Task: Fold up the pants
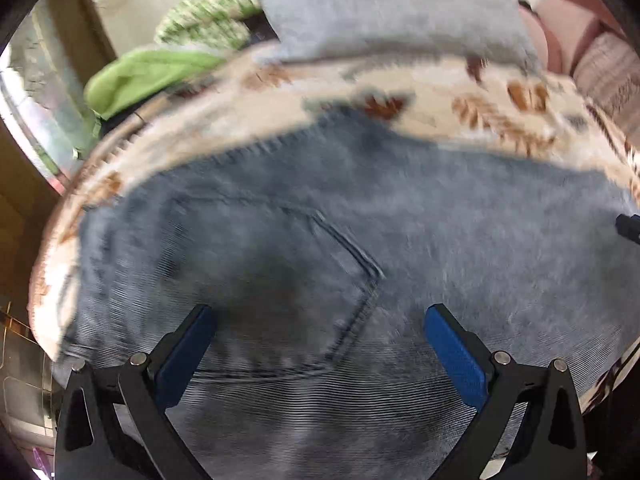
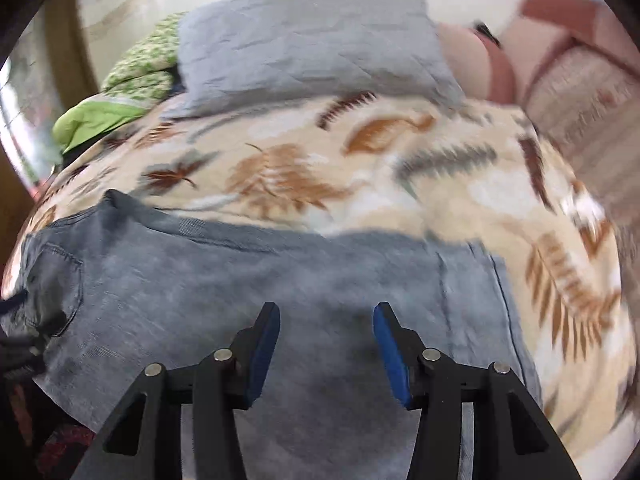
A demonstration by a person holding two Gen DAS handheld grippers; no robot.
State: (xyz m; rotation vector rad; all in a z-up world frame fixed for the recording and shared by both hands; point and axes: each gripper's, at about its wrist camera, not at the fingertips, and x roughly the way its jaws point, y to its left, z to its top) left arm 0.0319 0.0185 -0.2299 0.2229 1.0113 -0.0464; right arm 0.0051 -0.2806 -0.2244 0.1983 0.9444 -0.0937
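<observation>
Grey-blue jeans [image 1: 320,240] lie flat on a bed with a leaf-patterned cover [image 1: 400,80]. In the left wrist view my left gripper [image 1: 320,312] hovers wide open over the seat of the jeans, with a back pocket [image 1: 280,300] between and ahead of its blue pads; nothing is gripped. In the right wrist view my right gripper [image 2: 326,312] is open above the leg part of the jeans [image 2: 240,280], its pads clear of the cloth. The hem end [image 2: 492,300] lies to its right. Both views are motion-blurred.
A grey pillow [image 2: 312,52] lies at the head of the bed cover [image 2: 300,168], with green bedding [image 2: 96,116] to its left and pink cushions [image 2: 560,80] to its right. The bed's edge and a wooden wall [image 1: 24,200] are on the left.
</observation>
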